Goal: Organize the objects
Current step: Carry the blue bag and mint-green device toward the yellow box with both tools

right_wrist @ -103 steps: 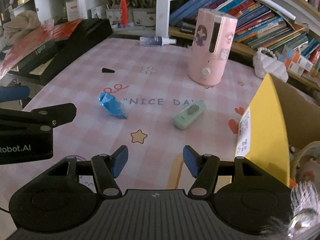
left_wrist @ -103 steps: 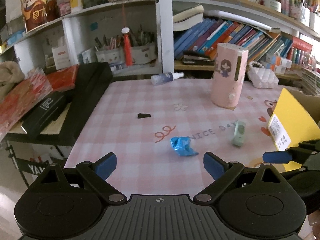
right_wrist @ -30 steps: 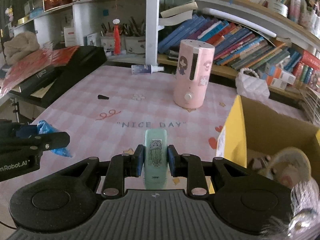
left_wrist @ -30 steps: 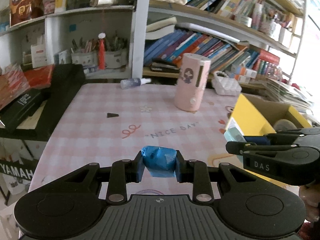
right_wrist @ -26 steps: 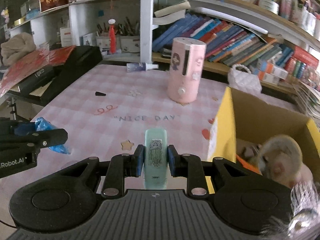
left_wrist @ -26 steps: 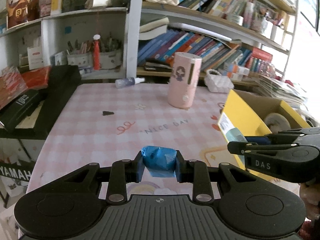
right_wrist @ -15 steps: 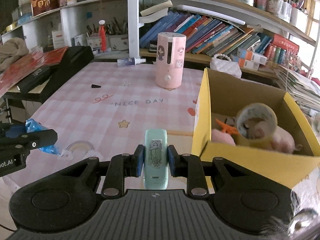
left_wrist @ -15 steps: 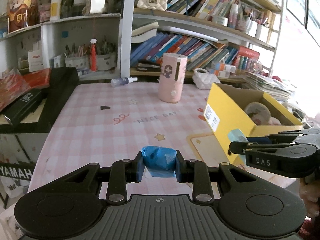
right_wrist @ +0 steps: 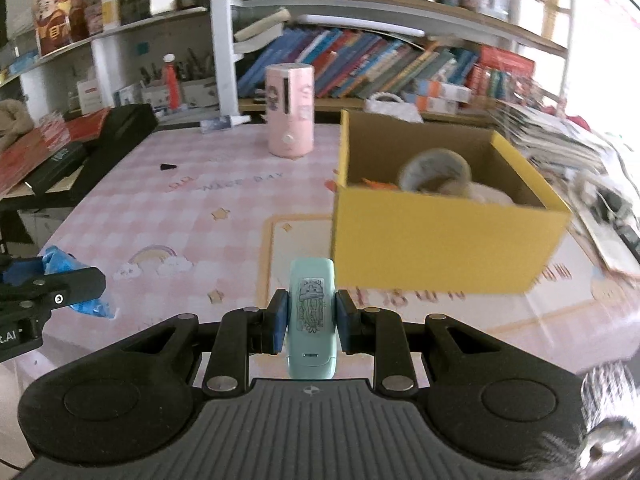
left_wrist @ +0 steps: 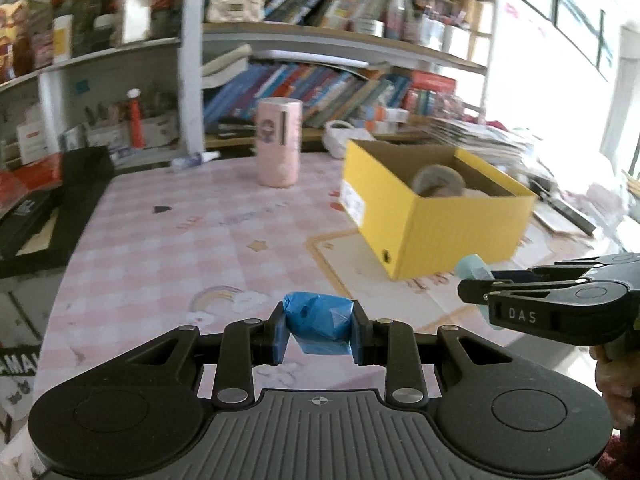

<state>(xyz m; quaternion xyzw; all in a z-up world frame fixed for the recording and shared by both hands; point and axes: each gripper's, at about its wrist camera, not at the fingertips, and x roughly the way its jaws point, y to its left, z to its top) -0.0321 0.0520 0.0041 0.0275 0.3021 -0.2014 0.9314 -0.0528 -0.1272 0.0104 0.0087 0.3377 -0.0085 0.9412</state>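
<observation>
Two loaded claws before yellow box [right_wrist: 440, 236] rim.

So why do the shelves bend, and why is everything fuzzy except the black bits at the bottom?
Left wrist view: a fisheye lens bows the bookshelves; the window glares white; the yellow box is motion-smeared, while the left tool and its blue bundle look sharp. Right wrist view: the box blurs most toward the right edge; the mint device stays crisp.
</observation>
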